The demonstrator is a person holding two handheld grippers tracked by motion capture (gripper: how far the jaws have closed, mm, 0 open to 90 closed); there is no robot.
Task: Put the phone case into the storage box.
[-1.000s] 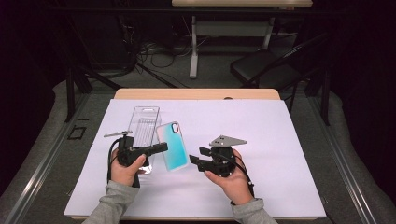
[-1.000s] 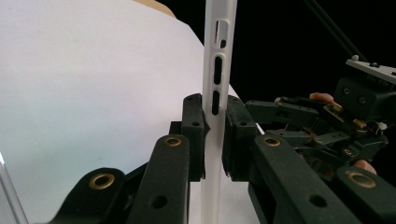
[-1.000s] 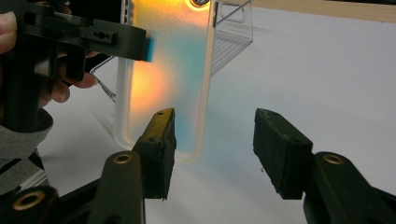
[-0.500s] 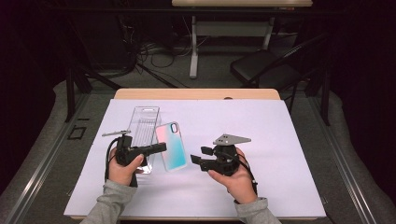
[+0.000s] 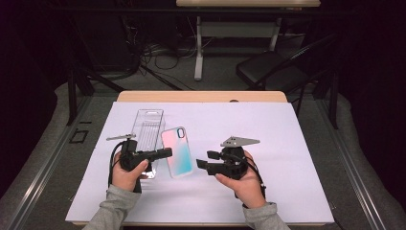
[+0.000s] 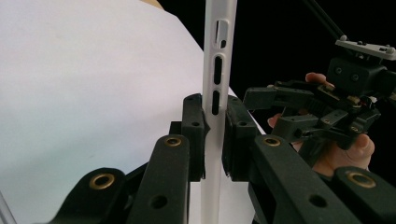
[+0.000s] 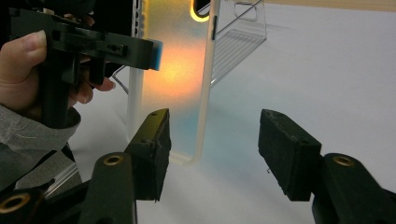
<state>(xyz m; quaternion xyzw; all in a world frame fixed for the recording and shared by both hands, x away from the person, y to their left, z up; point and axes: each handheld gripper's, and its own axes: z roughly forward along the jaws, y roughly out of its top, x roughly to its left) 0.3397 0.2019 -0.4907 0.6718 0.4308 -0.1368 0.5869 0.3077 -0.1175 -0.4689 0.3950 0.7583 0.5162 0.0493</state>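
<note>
Between L hand-held gripper [image 6: 214, 140] pads — phone case [image 6: 215, 70] edge; R hand-held gripper [image 7: 212, 154] wide, apart.

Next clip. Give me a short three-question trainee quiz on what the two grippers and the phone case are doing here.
1. True or false: the left gripper is shut on the edge of the phone case.
2. How do the jaws of the right gripper stand? A) shut on the case B) open, holding nothing C) shut on the clear plastic package
3. What covers the table top under the case?

Key
1. True: in the left gripper view its pads press on both sides of the case's thin white edge.
2. B: in the right gripper view the jaws stand apart, with the case beyond them.
3. A white sheet.
</note>
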